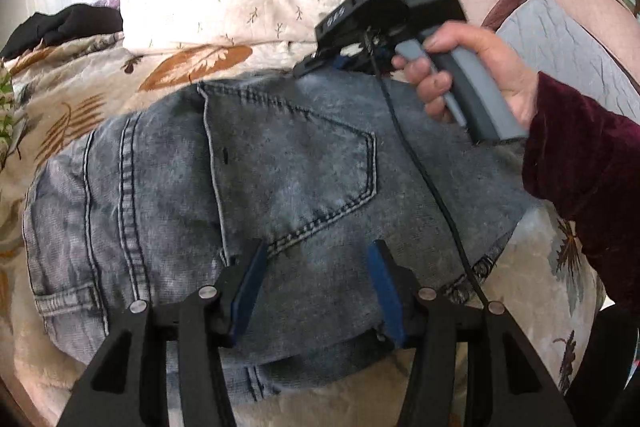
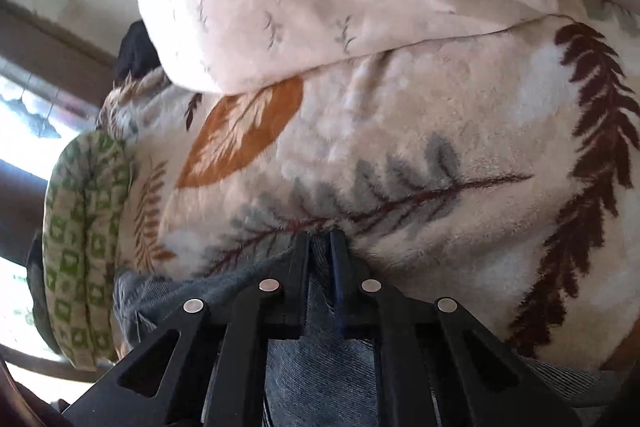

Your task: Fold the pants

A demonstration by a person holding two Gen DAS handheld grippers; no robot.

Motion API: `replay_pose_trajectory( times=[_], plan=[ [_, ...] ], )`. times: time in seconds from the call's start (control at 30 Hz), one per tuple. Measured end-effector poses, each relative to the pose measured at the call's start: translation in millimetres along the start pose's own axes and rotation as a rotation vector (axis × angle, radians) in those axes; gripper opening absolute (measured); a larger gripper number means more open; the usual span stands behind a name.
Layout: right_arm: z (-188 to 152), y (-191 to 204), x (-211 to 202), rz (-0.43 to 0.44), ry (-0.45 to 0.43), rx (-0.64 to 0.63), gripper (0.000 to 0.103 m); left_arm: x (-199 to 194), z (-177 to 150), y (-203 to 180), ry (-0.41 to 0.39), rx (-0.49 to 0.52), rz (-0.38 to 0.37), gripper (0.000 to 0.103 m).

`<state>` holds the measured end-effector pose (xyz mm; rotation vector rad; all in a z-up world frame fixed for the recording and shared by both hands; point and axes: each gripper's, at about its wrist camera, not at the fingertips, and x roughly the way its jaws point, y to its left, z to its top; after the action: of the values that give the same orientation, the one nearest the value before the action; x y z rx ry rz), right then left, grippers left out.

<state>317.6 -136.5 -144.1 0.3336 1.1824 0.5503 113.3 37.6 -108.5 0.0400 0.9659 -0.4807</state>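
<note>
Pants: the jeans (image 1: 288, 179) lie pocket-up on the leaf-print blanket (image 2: 400, 131), long axis running across my left view.
Nearer hand: my right gripper (image 2: 320, 247) sits at their far edge.
Right tongs: clamped tight on a denim fold.
Left tongs: my left gripper (image 1: 316, 291) half open above the near edge, probably touching nothing.

White digits on the right gripper (image 1: 316, 65) body (blurred, upside down) cannot be read.
</note>
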Motion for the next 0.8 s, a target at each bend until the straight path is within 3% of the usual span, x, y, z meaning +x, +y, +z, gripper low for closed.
replay_pose_trajectory(
  times=[0.03, 0.1, 0.23, 0.43, 0.53, 0.6, 0.7, 0.8],
  plan=[
    [0, 1, -4, -0.002, -0.004, 0.009, 0.014, 0, -1, 0, 0.004, 0.004, 0.001, 0.056],
    [1, 7, -21, -0.01, -0.035, 0.0, 0.016, -1, -1, -2, 0.009, 0.006, 0.006, 0.056],
    [-7, 38, -59, -0.086, -0.125, -0.103, 0.026, -2, -2, -1, 0.012, -0.017, 0.005, 0.056],
    [-30, 54, -31, -0.16, 0.012, -0.102, 0.025, -5, -4, 1, 0.023, -0.034, 0.026, 0.057],
    [-28, 41, -10, -0.215, 0.008, -0.062, 0.025, -5, -5, 4, 0.033, -0.042, 0.032, 0.061],
    [-24, 26, 3, -0.202, 0.027, -0.008, 0.024, -4, -5, 7, 0.042, -0.057, 0.028, 0.062],
    [-21, 19, -5, -0.152, 0.012, 0.063, 0.024, -8, -4, 13, 0.036, -0.081, 0.008, 0.062],
    [-28, 28, -23, -0.15, -0.018, 0.037, 0.024, -17, -2, 23, 0.017, -0.125, 0.006, 0.062]
  ],
)
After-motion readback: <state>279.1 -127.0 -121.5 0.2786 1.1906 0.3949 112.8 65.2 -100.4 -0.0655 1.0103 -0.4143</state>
